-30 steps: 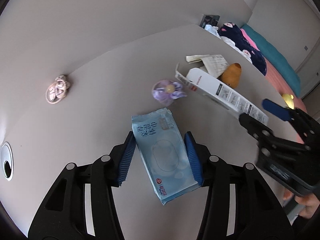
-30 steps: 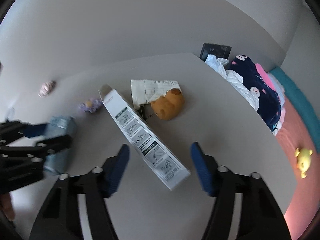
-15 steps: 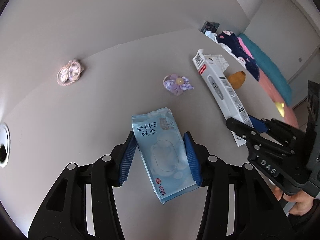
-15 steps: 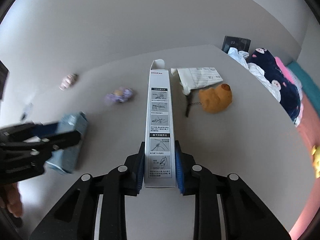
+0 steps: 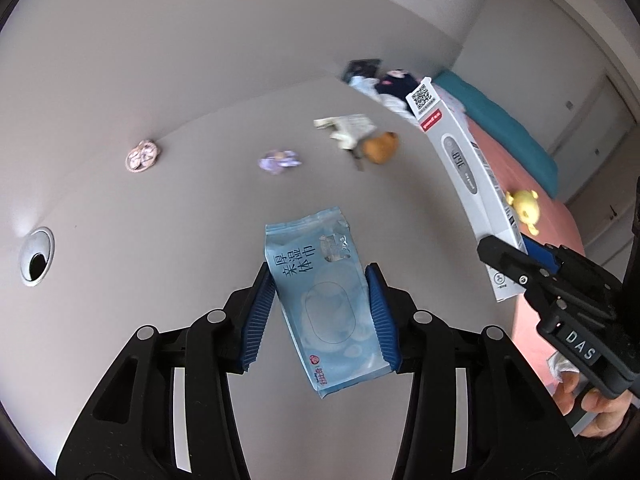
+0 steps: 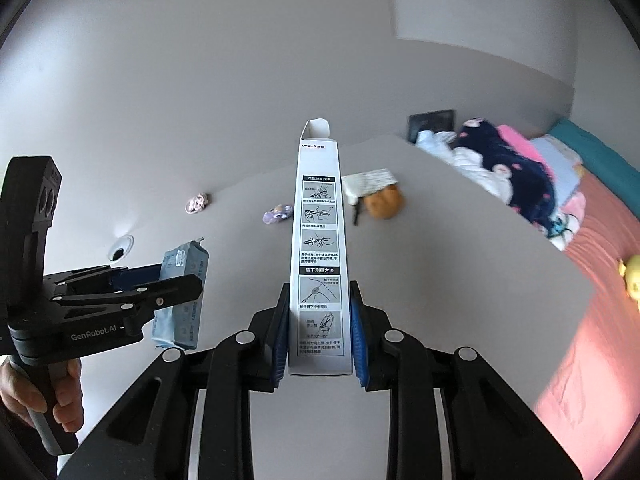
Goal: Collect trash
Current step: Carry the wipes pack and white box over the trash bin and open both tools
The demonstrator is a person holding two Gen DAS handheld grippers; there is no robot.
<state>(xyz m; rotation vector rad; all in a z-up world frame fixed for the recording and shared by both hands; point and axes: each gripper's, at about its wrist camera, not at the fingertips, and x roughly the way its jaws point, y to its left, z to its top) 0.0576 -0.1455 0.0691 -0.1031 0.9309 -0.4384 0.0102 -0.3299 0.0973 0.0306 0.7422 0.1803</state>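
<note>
My left gripper (image 5: 320, 280) is shut on a light blue pack of wet wipes (image 5: 316, 256), held above the grey table (image 5: 160, 220); its blue pads press on both long sides. In the right wrist view the same pack (image 6: 182, 280) hangs in that gripper (image 6: 160, 280) at the left. My right gripper (image 6: 319, 292) is shut on a long white carton (image 6: 320, 220) with printed instructions. The carton points away from me, its top flap open. The carton (image 5: 460, 156) and right gripper (image 5: 516, 248) also show at the right of the left wrist view, clear of the table.
On the table lie a purple crumpled wrapper (image 5: 280, 160), a pink bundle (image 5: 142, 156), a folded paper (image 5: 348, 126) and an orange plush (image 5: 380, 146). A cable hole (image 5: 36, 260) sits at the left. A bed (image 6: 592, 280) with clothes (image 6: 508, 160) borders the right.
The right gripper closed on the white carton and raised it off the table, turning it to point away. The left gripper rose and drew back with the wipes pack.
</note>
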